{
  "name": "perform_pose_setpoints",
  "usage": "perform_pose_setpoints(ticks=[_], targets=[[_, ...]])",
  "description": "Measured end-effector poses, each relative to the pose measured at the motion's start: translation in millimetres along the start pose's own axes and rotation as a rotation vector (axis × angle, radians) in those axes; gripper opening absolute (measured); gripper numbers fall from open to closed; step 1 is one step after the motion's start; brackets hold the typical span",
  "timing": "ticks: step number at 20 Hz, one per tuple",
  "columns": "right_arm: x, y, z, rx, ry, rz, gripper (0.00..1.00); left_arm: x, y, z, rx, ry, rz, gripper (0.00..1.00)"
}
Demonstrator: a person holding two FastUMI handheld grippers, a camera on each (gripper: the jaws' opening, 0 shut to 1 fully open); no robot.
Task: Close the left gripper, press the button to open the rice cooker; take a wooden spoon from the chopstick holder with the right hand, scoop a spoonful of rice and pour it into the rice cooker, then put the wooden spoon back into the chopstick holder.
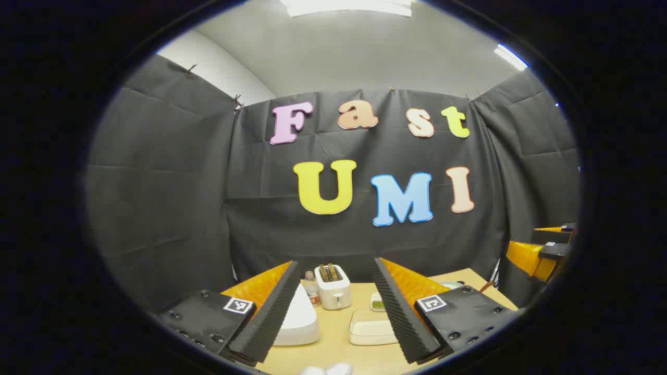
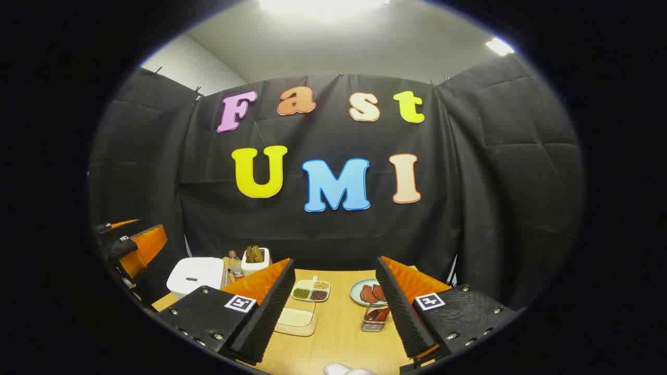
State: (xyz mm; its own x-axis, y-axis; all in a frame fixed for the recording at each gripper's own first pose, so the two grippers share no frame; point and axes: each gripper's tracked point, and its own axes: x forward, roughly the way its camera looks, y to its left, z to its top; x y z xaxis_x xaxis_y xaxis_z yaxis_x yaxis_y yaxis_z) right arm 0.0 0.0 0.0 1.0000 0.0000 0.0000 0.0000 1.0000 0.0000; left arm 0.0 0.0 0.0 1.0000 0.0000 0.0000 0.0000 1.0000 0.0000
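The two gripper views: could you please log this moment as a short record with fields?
left gripper: open, empty, raised over the table
right gripper: open, empty, raised over the table
rice cooker: white, lid shut, at the table's left
toaster: white, behind the cooker, a bottle beside it
rice container: shallow, in front of the toaster
divided dish: three kinds of grain
plate: holds reddish pieces
chopstick holder: cannot tell which it is

I see a toaster (image 2: 255,260) at the table's (image 2: 338,333) back, a bottle (image 2: 235,265) just left of it, a sectioned dish (image 2: 311,290) and a plate (image 2: 367,291) to its right.
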Motion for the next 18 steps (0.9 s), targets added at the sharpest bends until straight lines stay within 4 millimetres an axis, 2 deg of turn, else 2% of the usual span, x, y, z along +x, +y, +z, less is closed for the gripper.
perform_pose_setpoints(ticks=[13,18], targets=[[8.6,4.2,7.1,-0.018,-0.009,-0.013,0.95,13.5,11.5,1.3,-0.002,-0.001,0.009,0.96],[12.8,6.1,1.9,-0.017,0.001,-0.018,0.95,20.1,13.3,-1.6,-0.001,0.005,0.003,0.96]])
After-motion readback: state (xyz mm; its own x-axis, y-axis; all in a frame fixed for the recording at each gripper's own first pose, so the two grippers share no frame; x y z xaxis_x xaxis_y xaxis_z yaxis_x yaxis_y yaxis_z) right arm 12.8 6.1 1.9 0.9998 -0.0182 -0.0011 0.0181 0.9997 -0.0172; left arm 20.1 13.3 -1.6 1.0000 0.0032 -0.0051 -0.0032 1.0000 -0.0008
